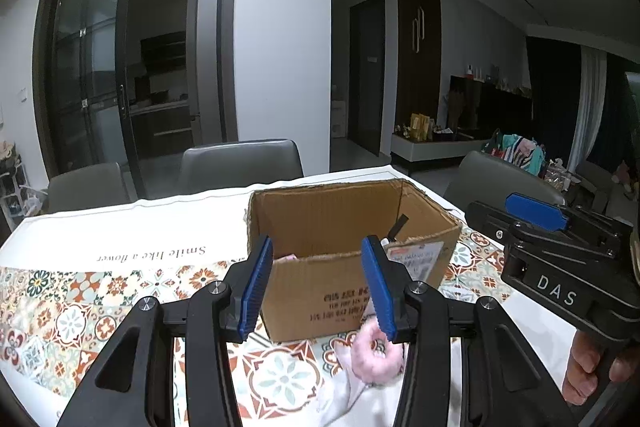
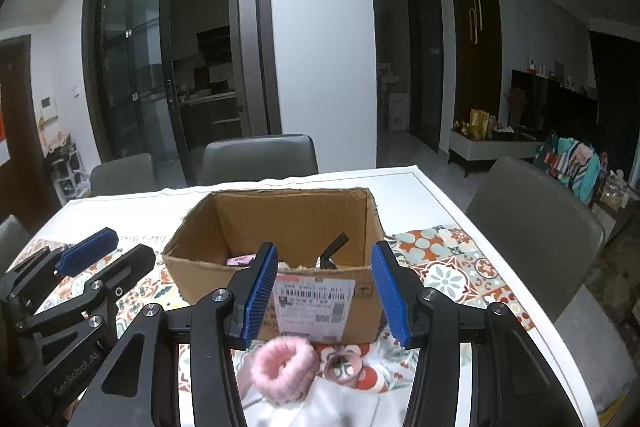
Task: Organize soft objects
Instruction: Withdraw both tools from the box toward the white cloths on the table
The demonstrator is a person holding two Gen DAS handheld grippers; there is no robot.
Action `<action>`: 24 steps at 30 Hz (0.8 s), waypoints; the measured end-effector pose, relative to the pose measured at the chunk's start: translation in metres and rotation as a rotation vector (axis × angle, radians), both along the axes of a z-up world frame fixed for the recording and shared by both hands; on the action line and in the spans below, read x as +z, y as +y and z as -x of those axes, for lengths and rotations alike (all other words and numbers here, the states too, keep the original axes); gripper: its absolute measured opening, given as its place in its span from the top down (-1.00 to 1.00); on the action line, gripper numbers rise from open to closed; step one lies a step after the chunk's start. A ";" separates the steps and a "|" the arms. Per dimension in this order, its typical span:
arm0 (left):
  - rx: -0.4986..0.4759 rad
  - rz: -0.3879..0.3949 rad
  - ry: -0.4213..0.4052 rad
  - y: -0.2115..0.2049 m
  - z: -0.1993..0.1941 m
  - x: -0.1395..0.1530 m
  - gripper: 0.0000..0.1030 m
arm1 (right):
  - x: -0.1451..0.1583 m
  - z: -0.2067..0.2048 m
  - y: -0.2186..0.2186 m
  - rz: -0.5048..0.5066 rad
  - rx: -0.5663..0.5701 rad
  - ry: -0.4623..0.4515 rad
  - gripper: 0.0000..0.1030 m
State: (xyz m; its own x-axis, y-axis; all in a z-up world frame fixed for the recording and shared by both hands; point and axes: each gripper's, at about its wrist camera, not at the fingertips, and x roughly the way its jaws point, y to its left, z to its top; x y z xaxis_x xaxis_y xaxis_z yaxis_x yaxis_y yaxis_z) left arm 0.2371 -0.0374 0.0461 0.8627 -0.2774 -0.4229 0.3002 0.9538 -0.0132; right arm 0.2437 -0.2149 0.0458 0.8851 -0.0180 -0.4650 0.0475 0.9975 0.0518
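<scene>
Pink and fluffy, a scrunchie (image 2: 283, 367) lies on the table right in front of the right gripper (image 2: 325, 291). It is a soft ring with a hole in the middle. It rests on something white and soft (image 2: 344, 403), maybe cloth, but that part is too blurry to tell. The scrunchie sits just in front of the cardboard box (image 2: 280, 227), near the wall with the white label (image 2: 314, 307).

In the left wrist view the same scrunchie (image 1: 374, 355) shows low down, close to the right-hand blue pad (image 1: 378, 287) of the left gripper (image 1: 318, 285).

Both grippers have their jaws spread wide apart, and nothing is between the blue pads. They stand side by side and both face the box.

The box is open at the top. Inside it is a small pink thing (image 2: 240, 259) and a dark thing (image 2: 334, 247); what they are is not clear.

The box stands on a tablecloth (image 1: 72, 323) with bright flower tiles. Grey chairs (image 2: 258, 157) stand at the far side of the table (image 2: 400, 179). Behind them is a dark glass door (image 2: 132, 67).
</scene>
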 end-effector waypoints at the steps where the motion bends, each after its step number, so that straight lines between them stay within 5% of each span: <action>1: 0.000 0.003 0.000 0.002 0.004 0.000 0.11 | 0.000 0.004 0.001 0.000 0.001 -0.002 0.02; 24: -0.009 -0.026 0.054 0.015 0.060 -0.037 0.11 | -0.038 0.056 0.013 -0.023 0.023 0.092 0.02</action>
State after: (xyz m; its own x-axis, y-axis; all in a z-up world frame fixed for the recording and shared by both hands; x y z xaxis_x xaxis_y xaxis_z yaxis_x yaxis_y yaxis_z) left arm 0.1772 -0.0219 0.0093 0.8357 -0.2738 -0.4761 0.3087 0.9512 -0.0052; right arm 0.1878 -0.2020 0.0082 0.8389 0.0137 -0.5442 0.0300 0.9970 0.0714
